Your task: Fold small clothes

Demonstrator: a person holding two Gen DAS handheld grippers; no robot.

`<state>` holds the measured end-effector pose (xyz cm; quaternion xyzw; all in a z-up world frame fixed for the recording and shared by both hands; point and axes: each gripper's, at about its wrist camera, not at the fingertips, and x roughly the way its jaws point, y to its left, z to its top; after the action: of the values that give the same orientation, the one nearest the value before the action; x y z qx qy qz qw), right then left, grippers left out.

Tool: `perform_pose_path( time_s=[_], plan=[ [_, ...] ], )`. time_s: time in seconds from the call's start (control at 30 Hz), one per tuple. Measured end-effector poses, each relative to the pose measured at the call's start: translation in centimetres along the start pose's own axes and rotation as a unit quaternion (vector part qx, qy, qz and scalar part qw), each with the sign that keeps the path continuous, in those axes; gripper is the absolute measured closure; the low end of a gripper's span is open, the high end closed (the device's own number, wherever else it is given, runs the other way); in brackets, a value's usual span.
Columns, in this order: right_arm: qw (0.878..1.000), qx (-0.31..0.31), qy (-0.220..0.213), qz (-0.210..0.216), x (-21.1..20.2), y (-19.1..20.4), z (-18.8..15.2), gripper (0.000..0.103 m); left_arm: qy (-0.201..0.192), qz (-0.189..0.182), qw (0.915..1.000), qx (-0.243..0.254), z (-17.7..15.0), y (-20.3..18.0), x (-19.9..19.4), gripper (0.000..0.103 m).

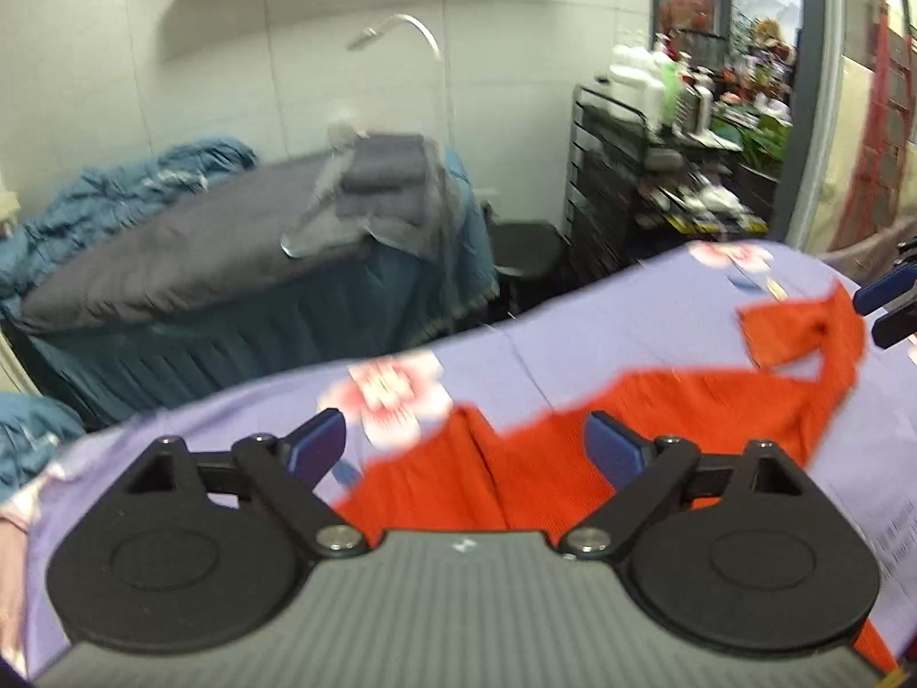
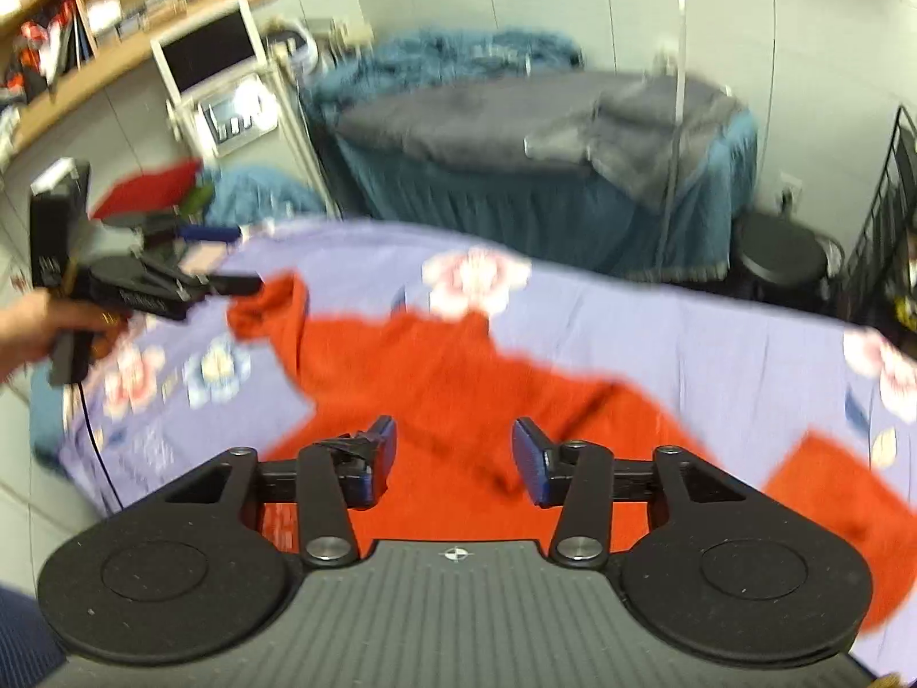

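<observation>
Red garment lies spread, partly bunched, on the lilac floral sheet, sleeve end crumpled at far left. Left gripper and right gripper both released, jaws wide, nothing between them, hovering above the cloth. Risk: motion blur suggests fast moves, so a hasty regrasp could pinch the sheet with the fabric, or leave the bunched sleeve skewing the fold.
</observation>
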<state>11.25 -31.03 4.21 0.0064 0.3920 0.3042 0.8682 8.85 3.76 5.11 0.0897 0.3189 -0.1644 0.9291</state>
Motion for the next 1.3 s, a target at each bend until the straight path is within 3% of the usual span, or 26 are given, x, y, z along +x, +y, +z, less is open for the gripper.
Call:
perform_pose_path(
  time_s=[0.1,0.17,0.23,0.3,0.43,0.53,0.63,0.77,0.8,0.83,0.87,0.9,0.97,1.1,1.2,1.3],
  plan=[
    [0.999,0.012,-0.032,-0.014,1.5,-1.9,1.7,0.008,-0.011,0.002,0.9995,-0.03,2.1,1.0,2.4,0.011],
    [0.998,0.035,-0.035,-0.032,3.6,-3.5,2.6,0.008,0.004,-0.024,0.9981,-0.056,2.6,1.8,5.0,0.015],
    [0.996,0.073,-0.029,-0.035,6.4,-5.3,2.7,0.008,0.04,-0.053,0.9959,-0.063,2.2,1.7,8.4,0.029],
    [0.993,0.114,-0.009,-0.034,10.1,-7.2,2.3,0.011,0.075,-0.074,0.9932,-0.05,1.2,1.1,12.2,0.051],
    [0.981,0.185,0.048,-0.039,16.9,-10.3,1.0,0.031,0.132,-0.089,0.9864,-0.038,-2.1,-0.1,19.4,0.052],
    [0.968,0.24,0.064,-0.028,19.8,-11.5,-0.8,0.032,0.165,-0.083,0.9813,-0.053,-4.2,-0.2,23.9,0.056],
    [0.962,0.255,0.087,-0.053,21.8,-12.0,-1.9,0.032,0.177,-0.065,0.9803,-0.06,-5.2,0.3,27.3,0.057],
    [0.949,0.3,0.075,-0.051,23.6,-13.9,-2.7,0.033,0.194,-0.09,0.9709,-0.108,-5.6,1.5,31.3,0.058],
    [0.947,0.309,0.069,-0.049,24.0,-14.3,-2.9,0.036,0.199,-0.092,0.9696,-0.109,-5.7,1.6,32.2,0.066],
    [0.945,0.315,0.068,-0.047,24.4,-14.5,-2.9,0.056,0.205,-0.091,0.9685,-0.109,-5.9,1.6,33.2,0.073],
    [0.944,0.321,0.067,-0.038,24.9,-14.6,-3.1,0.07,0.208,-0.093,0.9671,-0.113,-6.0,1.6,33.9,0.088],
    [0.942,0.328,0.065,-0.019,25.2,-14.7,-3.1,0.093,0.21,-0.093,0.966,-0.119,-6.0,1.7,34.3,0.094],
    [0.944,0.327,0.047,-0.018,24.7,-14.8,-2.8,0.093,0.2,-0.101,0.9659,-0.13,-5.7,2.2,34.5,0.095],
    [0.947,0.312,0.004,-0.072,23.3,-15.5,-2.2,0.094,0.168,-0.091,0.9724,-0.134,-4.7,3.1,35.0,0.097],
    [0.955,0.281,0.028,-0.091,25.0,-15.6,-2.0,0.094,0.178,-0.077,0.9752,-0.106,-4.3,2.5,36.6,0.096],
    [0.966,0.221,0.062,-0.118,26.6,-14.4,-1.7,0.082,0.177,-0.061,0.9811,-0.05,-3.8,1.0,36.9,0.091]
  ],
)
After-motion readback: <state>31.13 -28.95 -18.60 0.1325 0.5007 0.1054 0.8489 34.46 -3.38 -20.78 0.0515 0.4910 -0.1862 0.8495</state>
